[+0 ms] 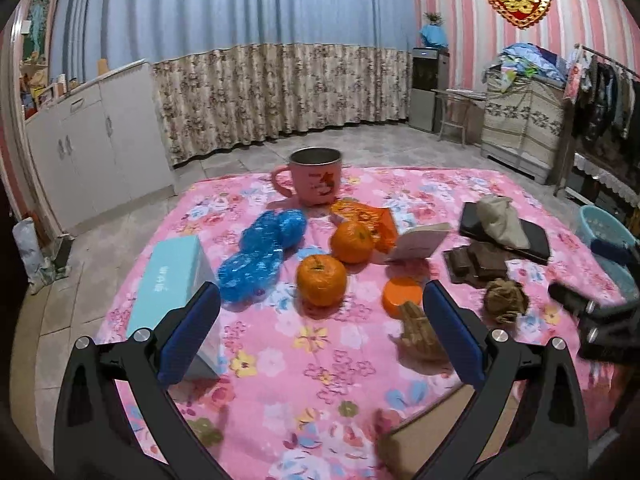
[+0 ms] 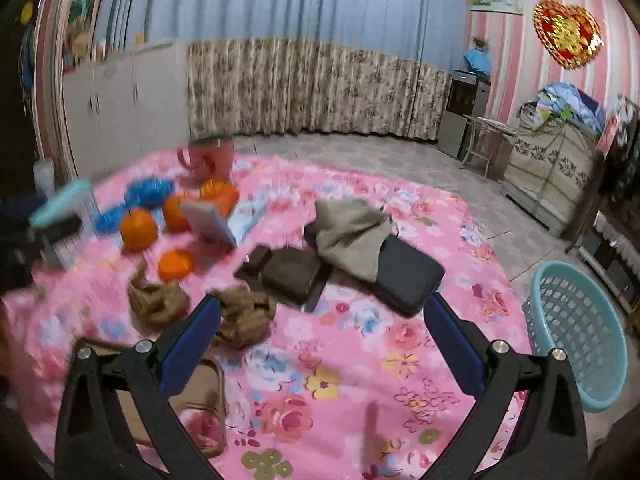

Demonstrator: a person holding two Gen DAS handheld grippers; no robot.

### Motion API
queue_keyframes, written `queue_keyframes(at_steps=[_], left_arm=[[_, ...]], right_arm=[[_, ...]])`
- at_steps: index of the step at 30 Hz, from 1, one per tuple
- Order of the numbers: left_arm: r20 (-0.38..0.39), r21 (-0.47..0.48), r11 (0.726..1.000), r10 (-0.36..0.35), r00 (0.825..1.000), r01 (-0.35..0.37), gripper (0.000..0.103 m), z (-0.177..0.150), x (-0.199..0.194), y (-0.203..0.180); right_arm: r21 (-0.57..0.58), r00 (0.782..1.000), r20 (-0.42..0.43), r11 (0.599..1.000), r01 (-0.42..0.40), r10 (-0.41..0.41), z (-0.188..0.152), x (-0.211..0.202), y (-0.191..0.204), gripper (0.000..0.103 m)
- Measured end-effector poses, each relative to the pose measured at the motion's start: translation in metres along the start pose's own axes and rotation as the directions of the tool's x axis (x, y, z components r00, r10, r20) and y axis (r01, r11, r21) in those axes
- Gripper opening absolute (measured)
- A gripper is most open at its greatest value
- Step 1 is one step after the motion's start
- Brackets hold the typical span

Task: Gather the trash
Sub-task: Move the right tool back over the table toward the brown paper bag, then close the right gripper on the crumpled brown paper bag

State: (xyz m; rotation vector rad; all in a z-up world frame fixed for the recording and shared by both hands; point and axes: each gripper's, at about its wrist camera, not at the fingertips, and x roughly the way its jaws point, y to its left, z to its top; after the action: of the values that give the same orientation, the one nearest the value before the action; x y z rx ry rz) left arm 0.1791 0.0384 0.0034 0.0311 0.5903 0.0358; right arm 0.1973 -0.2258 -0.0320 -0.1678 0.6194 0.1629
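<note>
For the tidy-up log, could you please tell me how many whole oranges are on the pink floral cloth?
2. One orange sits near the cloth's middle; the second orange lies just behind it, against an orange wrapper. Others may be hidden.

Two low forward views over one floral cloth point(image 1: 304, 344).

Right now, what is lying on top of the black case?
A crumpled beige cloth lies on the black case, hiding its left end. What is under the cloth cannot be seen.
</note>
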Motion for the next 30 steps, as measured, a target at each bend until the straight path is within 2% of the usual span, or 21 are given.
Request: queue_keyframes(at_steps=[4,7,11,14,16,18,21,30], left_arm=[[-0.025,-0.053,0.999,-0.012,1.000,0.011,0.098,-0.002,0.007,0.014],[-0.038,-0.067,0.998,-0.010,0.999,0.007,0.098,-0.005,0.013,0.020],[-0.049,-0.086,0.996,-0.030,0.998,0.025,0.098,-0.007,0.017,0.023],[-0.052,-0.086,0.996,-0.037,0.998,0.033,0.098,-0.009,0.017,0.021],[-0.053,-0.074,0.997,-0.037,0.998,0.033,0.098,-0.008,0.018,0.016],[-0.052,-0.072,0.997,-0.042,0.998,0.039,0.098,-0.008,0.018,0.013],[-0.055,-0.077,0.995,-0.061,0.997,0.057,0.098,-0.006,0.019,0.007],[-0.084,-0.045,0.995,-0.093,0.992,0.090,0.098,-0.008,0.028,-0.021]], right_arm=[[0.056,0.997,-0.040,0.997,-0.061,0.063,0.000,0.013,0.008,0.099],[0.022,0.998,-0.043,0.999,-0.041,0.041,0.002,0.019,0.019,0.099],[0.025,0.993,-0.098,0.998,-0.065,0.067,0.002,0.035,0.025,0.094],[0.021,0.986,-0.127,0.994,-0.104,0.106,0.002,0.042,0.031,0.077],[0.017,0.980,-0.133,0.989,-0.145,0.146,0.002,0.043,0.034,0.052],[0.019,0.978,-0.131,0.987,-0.160,0.161,0.001,0.042,0.033,0.052],[0.035,0.975,-0.116,0.982,-0.187,0.190,0.000,0.037,0.027,0.042],[0.118,0.986,-0.062,0.982,-0.146,0.154,0.006,0.022,-0.023,0.042]])
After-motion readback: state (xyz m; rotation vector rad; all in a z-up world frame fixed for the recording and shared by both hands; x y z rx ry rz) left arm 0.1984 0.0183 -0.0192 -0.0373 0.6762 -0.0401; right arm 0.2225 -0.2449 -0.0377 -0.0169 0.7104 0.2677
